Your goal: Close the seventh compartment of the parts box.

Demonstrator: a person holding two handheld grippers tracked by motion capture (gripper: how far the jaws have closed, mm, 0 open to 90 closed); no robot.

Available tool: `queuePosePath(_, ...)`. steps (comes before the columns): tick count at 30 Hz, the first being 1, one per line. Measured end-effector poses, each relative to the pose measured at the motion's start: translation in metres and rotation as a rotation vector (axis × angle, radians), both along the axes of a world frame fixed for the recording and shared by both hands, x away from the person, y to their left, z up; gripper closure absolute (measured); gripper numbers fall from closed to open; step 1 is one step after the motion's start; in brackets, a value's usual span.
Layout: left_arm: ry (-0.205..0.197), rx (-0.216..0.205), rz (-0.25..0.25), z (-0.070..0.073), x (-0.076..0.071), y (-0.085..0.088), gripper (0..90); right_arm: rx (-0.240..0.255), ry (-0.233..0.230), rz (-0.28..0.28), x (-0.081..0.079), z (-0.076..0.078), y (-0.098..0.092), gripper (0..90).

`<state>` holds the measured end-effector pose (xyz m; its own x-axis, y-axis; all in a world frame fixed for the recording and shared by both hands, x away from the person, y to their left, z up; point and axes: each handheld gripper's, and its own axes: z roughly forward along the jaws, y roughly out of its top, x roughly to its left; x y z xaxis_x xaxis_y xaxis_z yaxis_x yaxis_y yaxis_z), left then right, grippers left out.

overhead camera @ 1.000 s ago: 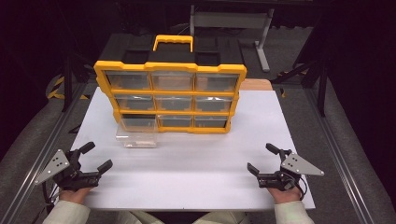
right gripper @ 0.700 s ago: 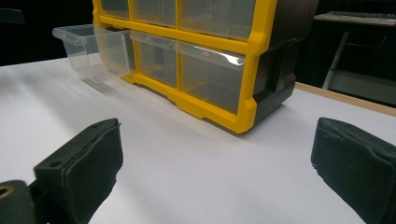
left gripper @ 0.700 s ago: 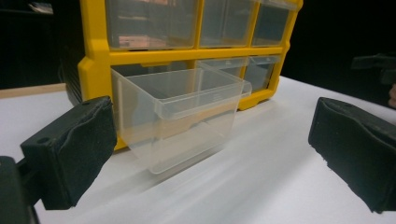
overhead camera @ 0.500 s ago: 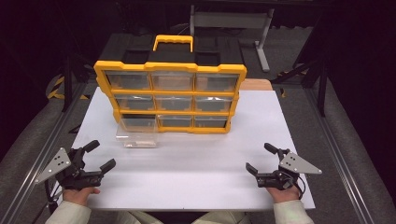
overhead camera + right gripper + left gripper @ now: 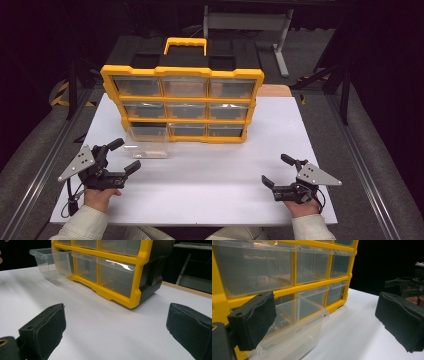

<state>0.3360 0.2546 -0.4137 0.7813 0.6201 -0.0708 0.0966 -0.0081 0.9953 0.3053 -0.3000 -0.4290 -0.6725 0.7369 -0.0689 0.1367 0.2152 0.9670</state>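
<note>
left hand-held gripper point(image 5: 124, 156): hovering wide open, gripping nothing, near pulled-out clear drawer point(image 5: 146, 141)
right hand-held gripper point(image 5: 278, 171): hovering wide open, empty
organizer point(image 5: 182, 102): sitting on bench point(image 5: 210, 175)

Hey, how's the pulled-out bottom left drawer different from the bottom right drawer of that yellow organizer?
The bottom left drawer sticks far out of the yellow organizer over the white table; the bottom right drawer sits flush in its slot. The bottom left drawer shows its open top and some small pale contents; the bottom right drawer shows just its front face. The left gripper is closer to the bottom left drawer than to the bottom right drawer. Both are clear plastic.
</note>
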Motion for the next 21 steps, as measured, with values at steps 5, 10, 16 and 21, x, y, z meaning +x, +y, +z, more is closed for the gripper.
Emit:
queuePosePath(5, 0.019, 0.014, -0.024, 0.005, 0.004, -0.005, 4.4, -0.001, 0.003, 0.000, 0.000, 0.000, 0.000, 3.3)
queuePosePath(10, 0.023, 0.005, -0.046, 0.012, 0.007, -0.004, 22.7, -0.003, 0.004, 0.002, 0.000, 0.000, 0.000, 3.6)
queuePosePath(16, 0.061, 0.043, -0.101, 0.011, 0.012, -0.003, 72.8, -0.007, 0.013, 0.008, 0.001, -0.001, 0.000, 4.2)
queuePosePath(21, 0.053, 0.057, -0.104, 0.011, 0.013, -0.003, 89.4, -0.004, 0.016, 0.008, 0.001, -0.002, 0.000, 4.2)
